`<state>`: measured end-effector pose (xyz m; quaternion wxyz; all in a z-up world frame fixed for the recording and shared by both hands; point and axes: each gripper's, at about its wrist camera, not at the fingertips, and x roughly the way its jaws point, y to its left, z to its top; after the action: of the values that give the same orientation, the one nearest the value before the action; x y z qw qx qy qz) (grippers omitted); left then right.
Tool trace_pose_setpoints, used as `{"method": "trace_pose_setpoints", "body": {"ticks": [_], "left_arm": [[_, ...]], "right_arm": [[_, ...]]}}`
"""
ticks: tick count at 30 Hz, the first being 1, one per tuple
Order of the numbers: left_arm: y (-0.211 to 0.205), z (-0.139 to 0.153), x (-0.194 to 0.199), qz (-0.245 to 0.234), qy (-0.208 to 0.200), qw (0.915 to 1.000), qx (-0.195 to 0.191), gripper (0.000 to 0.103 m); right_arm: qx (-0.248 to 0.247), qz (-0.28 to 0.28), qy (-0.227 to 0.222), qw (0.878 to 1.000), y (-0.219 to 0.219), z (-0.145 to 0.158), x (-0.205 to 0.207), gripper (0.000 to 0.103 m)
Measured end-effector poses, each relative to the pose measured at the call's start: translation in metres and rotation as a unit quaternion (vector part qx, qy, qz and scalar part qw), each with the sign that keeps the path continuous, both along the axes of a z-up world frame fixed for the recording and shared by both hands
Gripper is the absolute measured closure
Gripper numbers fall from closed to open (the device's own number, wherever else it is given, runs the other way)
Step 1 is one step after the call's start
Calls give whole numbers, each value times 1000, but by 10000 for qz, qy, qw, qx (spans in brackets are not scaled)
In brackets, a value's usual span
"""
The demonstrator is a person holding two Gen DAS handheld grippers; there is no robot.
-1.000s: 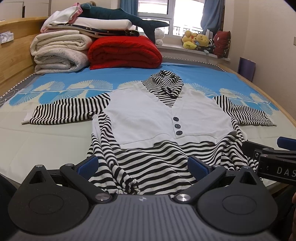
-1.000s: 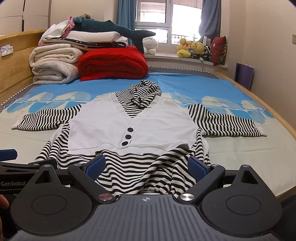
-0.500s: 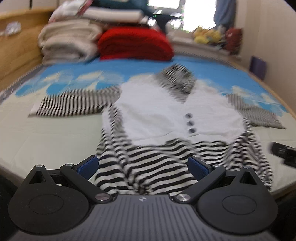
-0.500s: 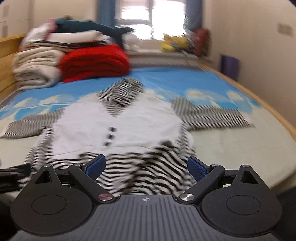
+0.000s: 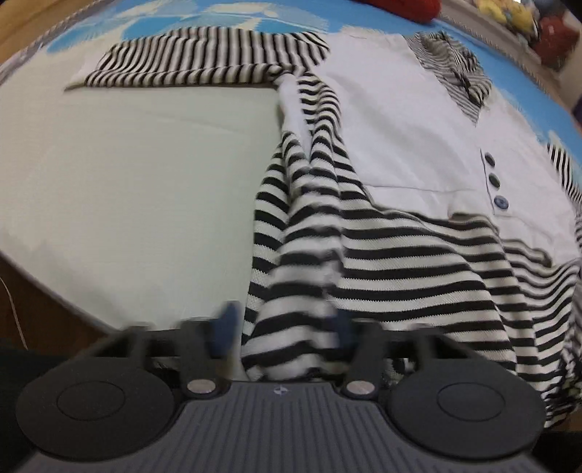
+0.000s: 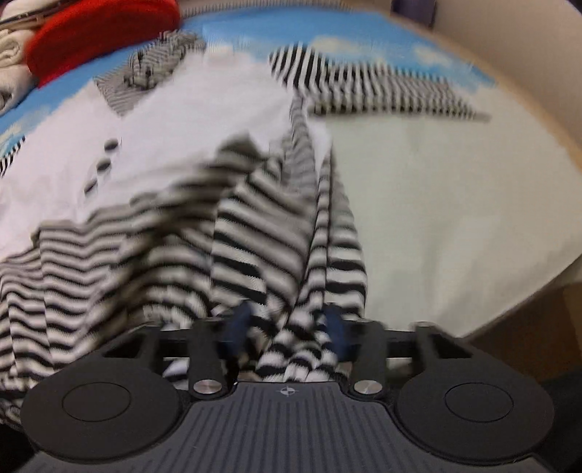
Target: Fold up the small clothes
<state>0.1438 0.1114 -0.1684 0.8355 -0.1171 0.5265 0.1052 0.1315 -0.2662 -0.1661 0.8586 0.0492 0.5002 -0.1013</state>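
Observation:
A black-and-white striped top with a white buttoned vest front point(image 5: 393, 120) lies flat on the bed, sleeves spread; the right wrist view shows the same top point(image 6: 203, 120), blurred. My left gripper point(image 5: 283, 325) points steeply down at the top's lower left hem point(image 5: 291, 327). Its jaws are closing, and the bunched striped cloth stands between the blurred blue fingertips point(image 5: 227, 322). My right gripper point(image 6: 287, 324) is over the lower right hem point(image 6: 294, 345). Its jaws are closing too, around a gathered fold of striped cloth. I see no firm pinch in either view.
The pale sheet point(image 5: 138, 182) runs to the bed's front edge point(image 5: 54, 287), with dark floor below. A red folded blanket point(image 6: 102, 32) and rolled white bedding point(image 6: 11, 54) sit at the far end. A wooden bed rail point(image 6: 545, 120) lines the right side.
Both grippers dropped toward the hem and tipped downward. Their jaws went from wide open to about a third open, with striped cloth now between the fingers.

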Motion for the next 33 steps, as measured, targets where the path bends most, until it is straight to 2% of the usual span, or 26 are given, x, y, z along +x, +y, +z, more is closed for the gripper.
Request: {"method": "trace_pose_setpoints", "body": {"ticks": [1,3,6,8,9,11,12,14,15,16,18,21,22,23,24,25,26,29,31,33], "left_arm": [[3,3,-4,7,-36,10000,-3,77],[4,9,-9,-73,-46,9998,168,78],[0,11,-13,-74,103,9991,407,77],[-1,16,-15,38,97,9986,520,60],[-3,22,-15,94,-24,9983,569,60],[-15,40,-15,26,-456,9970,631,56],[-19,47,-15,-91,-673,9955,664,54],[-30,58,-16,-367,-1056,9916,657,52],[-35,60,-14,-533,-1172,9902,536,52],[-38,59,-12,-648,-1185,9900,397,52],[-43,54,-8,-800,-1114,9903,211,52],[-46,41,-2,-948,-847,9918,151,52],[-44,35,-3,-961,-728,9926,126,54],[-43,30,-1,-948,-544,9939,120,68],[-40,25,-2,-932,-372,9948,175,77],[-37,21,-3,-906,-227,9953,247,92],[-35,20,-4,-832,-154,9960,299,103],[-31,28,-10,-768,-156,9960,431,103],[-30,33,-11,-769,-211,9961,382,103],[-33,40,-15,-776,-463,9948,463,103]], "right_arm": [[-45,-13,-36,10000,-2,4,-3,87],[-126,-129,-92,9998,-3,10,-4,99],[-210,-535,7,9983,-14,12,-8,102],[-481,-1015,256,9933,-25,9,-11,102],[-486,-1230,322,9907,-32,9,-12,102],[-62,-1515,-41,9884,-41,18,-18,101],[58,-1437,-340,9890,-40,27,-20,100],[22,-875,-1075,9903,-21,49,-19,98],[72,-590,-1327,9894,-14,54,-15,90],[217,-271,-1468,9886,-8,56,-15,77],[341,75,-1296,9909,3,50,-6,68],[172,254,-670,9973,15,27,8,68],[150,218,-424,9988,15,18,8,68],[201,190,-254,9993,15,12,8,70],[210,179,-209,9994,13,7,3,87],[178,213,-247,9993,10,9,-5,100],[174,219,-295,9992,11,13,-9,101],[23,-98,-380,9992,-1,24,-17,102],[63,-265,-150,9995,-10,19,-18,102],[-1,-290,-78,9995,-8,19,-21,102]]}}
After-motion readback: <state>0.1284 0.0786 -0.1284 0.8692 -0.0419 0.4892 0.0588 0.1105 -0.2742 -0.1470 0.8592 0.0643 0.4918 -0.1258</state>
